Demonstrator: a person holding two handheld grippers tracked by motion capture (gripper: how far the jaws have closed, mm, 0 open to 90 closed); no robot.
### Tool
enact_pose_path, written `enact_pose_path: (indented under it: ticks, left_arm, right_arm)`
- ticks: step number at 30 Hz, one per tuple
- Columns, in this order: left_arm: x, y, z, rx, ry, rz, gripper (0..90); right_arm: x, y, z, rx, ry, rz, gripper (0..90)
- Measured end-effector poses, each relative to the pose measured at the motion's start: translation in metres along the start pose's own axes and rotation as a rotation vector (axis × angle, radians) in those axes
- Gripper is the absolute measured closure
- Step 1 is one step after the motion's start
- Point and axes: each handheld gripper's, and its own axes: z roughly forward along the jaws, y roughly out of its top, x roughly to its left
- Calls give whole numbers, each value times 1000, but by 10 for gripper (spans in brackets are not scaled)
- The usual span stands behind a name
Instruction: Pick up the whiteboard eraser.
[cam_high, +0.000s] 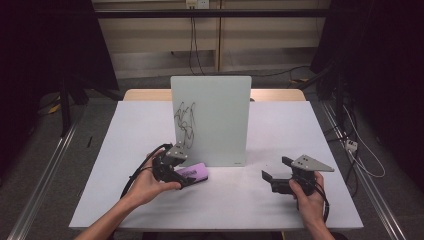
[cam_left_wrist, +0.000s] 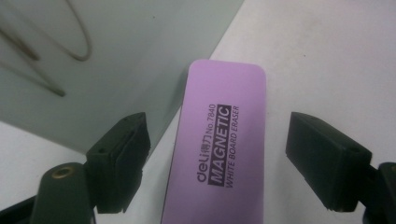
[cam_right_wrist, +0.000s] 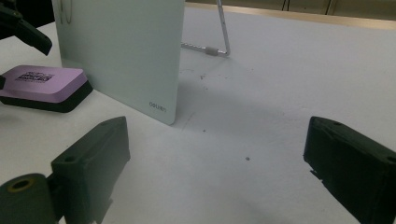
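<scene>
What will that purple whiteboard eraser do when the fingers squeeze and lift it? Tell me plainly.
The whiteboard eraser is a flat rounded block lying level on the table, so it probably won't roll or tip. Its smooth purple top looks like hard plastic, likely stiff but somewhat slippery under the left gripper. The dark underlayer looks softer and may give slightly. It is probably light.

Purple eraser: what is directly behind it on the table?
The standing whiteboard with black scribbles rises just behind the purple eraser. Its wire stand shows past the board's edge in the right gripper view; the board hides the rest.
</scene>
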Motion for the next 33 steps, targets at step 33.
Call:
enact_pose_path:
  ticks: [33]
  left_arm:
    - [-2,4,20,122,-6,94,397]
  right_arm:
    - [1,0,1,3,6,-12,69]
